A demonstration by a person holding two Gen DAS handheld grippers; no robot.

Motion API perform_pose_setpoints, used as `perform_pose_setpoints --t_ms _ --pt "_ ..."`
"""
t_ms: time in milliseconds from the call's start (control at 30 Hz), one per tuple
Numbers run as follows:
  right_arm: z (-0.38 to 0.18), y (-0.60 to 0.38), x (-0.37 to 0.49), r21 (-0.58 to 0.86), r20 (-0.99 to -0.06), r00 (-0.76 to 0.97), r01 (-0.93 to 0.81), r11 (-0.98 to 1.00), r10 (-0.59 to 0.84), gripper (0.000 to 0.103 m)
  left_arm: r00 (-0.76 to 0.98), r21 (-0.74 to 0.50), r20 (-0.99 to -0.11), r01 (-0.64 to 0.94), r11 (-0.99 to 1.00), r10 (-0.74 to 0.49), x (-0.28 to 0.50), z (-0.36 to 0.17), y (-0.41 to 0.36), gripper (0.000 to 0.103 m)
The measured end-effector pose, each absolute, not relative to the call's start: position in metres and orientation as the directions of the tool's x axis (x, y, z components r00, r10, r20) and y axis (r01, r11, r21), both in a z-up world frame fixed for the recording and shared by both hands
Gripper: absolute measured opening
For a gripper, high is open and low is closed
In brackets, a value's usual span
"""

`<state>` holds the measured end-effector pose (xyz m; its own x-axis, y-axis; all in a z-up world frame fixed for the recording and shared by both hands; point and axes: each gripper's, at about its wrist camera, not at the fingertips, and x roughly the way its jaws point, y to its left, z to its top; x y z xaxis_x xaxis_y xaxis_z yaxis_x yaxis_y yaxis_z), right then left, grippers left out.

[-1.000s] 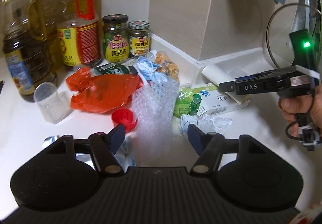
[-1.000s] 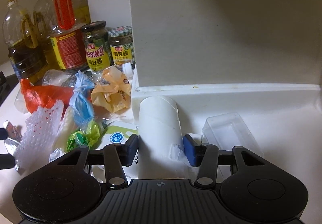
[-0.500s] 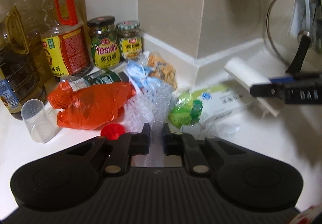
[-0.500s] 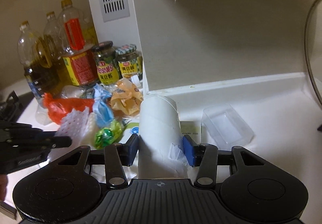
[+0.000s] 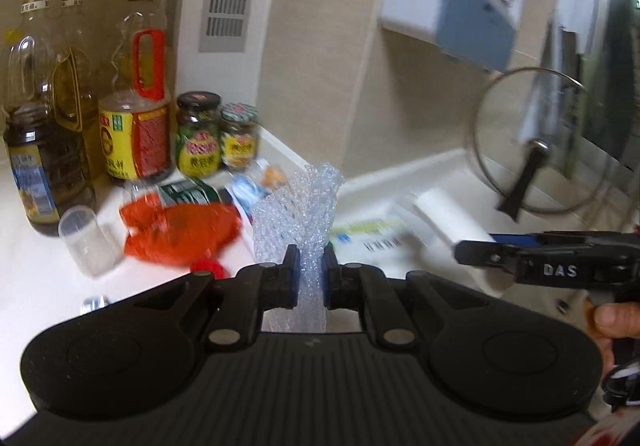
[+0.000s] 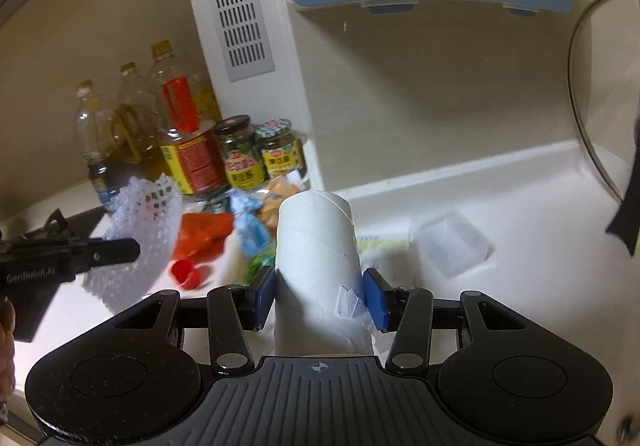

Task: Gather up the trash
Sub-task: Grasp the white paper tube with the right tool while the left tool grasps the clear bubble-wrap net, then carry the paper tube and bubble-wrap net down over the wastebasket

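**Bubble wrap and paper roll both gripped above the cluttered counter**

In the left wrist view, the left gripper (image 5: 309, 278) sits at lower centre, its blue-padded jaws nearly together and pinching a crumpled strip of clear bubble wrap (image 5: 298, 205). The strip's dimpled, translucent film stands up from the pads in a ragged column. Behind it on the glossy white counter (image 5: 40, 278) lie a wrinkled orange plastic bag (image 5: 180, 230), a small red bottle cap (image 5: 206, 268), a frosted plastic cup (image 5: 86, 240) and a flat printed carton (image 5: 368, 234). Tall clear oil bottles (image 5: 136, 93) and two labelled glass jars (image 5: 218, 137) stand at the left against the beige tiled wall. A round glass pot lid (image 5: 532, 141) leans at the right.

In the right wrist view, the right gripper (image 6: 320, 296) is at lower centre, jaws about half apart and pressed on either side of a smooth white paper roll (image 6: 316, 258), a cylinder with torn tissue at its lower right. A clear shallow plastic tray (image 6: 452, 244) lies on the counter just right of the roll. Both grippers tilt downward toward the counter. A person's fingers (image 5: 612, 320) curl round the right gripper's handle at the right edge of the left wrist view.
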<state>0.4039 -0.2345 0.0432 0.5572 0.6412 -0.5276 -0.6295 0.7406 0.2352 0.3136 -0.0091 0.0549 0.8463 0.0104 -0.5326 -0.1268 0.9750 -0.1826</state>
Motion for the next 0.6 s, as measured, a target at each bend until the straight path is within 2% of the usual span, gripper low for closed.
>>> perform_pose_setpoints --t_ms 267,600 --pt "0.027 -0.233 0.308 0.25 -0.583 0.526 -0.609 0.753 0.619 0.048 0.81 -0.249 -0.578 -0.06 0.967 -0.098 0.235 0.037 -0.019 0.009" --pt "-0.029 -0.198 0.202 0.192 -0.725 0.425 -0.63 0.753 0.541 0.048 0.713 -0.341 -0.676 -0.078 0.937 -0.186 0.155 -0.018 -0.008 0.009"
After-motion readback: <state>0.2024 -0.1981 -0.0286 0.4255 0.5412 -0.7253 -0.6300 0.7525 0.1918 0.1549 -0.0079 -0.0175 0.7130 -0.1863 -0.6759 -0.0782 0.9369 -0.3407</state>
